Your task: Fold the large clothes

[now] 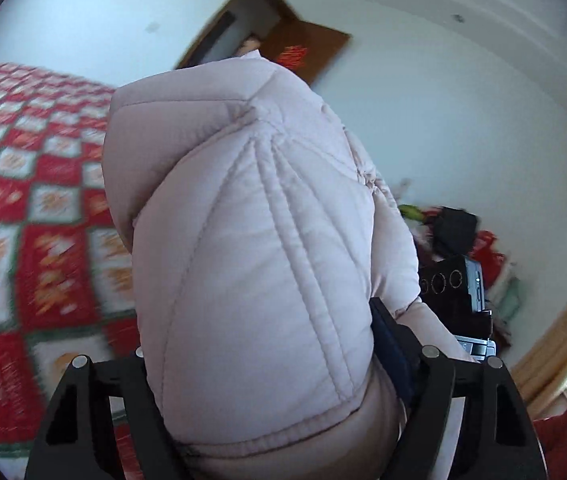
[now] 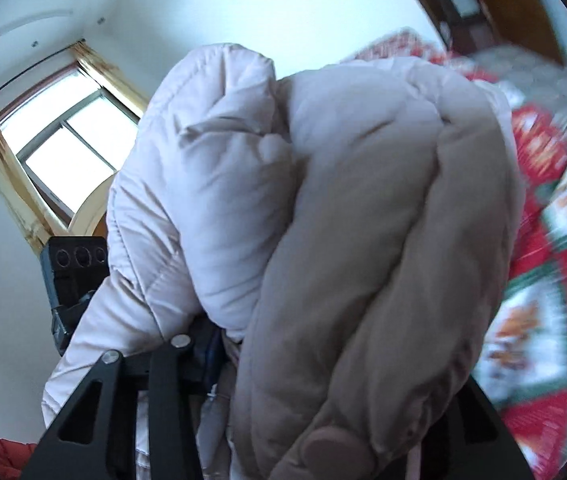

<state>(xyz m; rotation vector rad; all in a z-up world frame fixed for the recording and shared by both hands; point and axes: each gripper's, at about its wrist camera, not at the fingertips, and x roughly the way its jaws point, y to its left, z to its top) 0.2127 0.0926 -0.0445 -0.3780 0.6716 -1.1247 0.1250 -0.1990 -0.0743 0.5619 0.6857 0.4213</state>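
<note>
A pale pink quilted padded coat [image 1: 251, 248] fills the middle of both views, bunched and lifted off the bed. My left gripper [image 1: 275, 360] is shut on a thick fold of it, whose padding bulges up between the black fingers [image 1: 399, 344]. My right gripper [image 2: 323, 380] is shut on another bunched fold of the coat [image 2: 363, 240], which drapes over and hides its right finger. The other gripper's black body shows at the right in the left wrist view [image 1: 451, 280] and at the left in the right wrist view [image 2: 71, 280].
A bed with a red, white and green patterned cover [image 1: 23, 220] lies below, also in the right wrist view [image 2: 555, 280]. A brown door [image 1: 299, 52] stands in the white wall. A window with yellow curtains [image 2: 67, 148] is behind. Red and black items [image 1: 463, 232] are piled by the wall.
</note>
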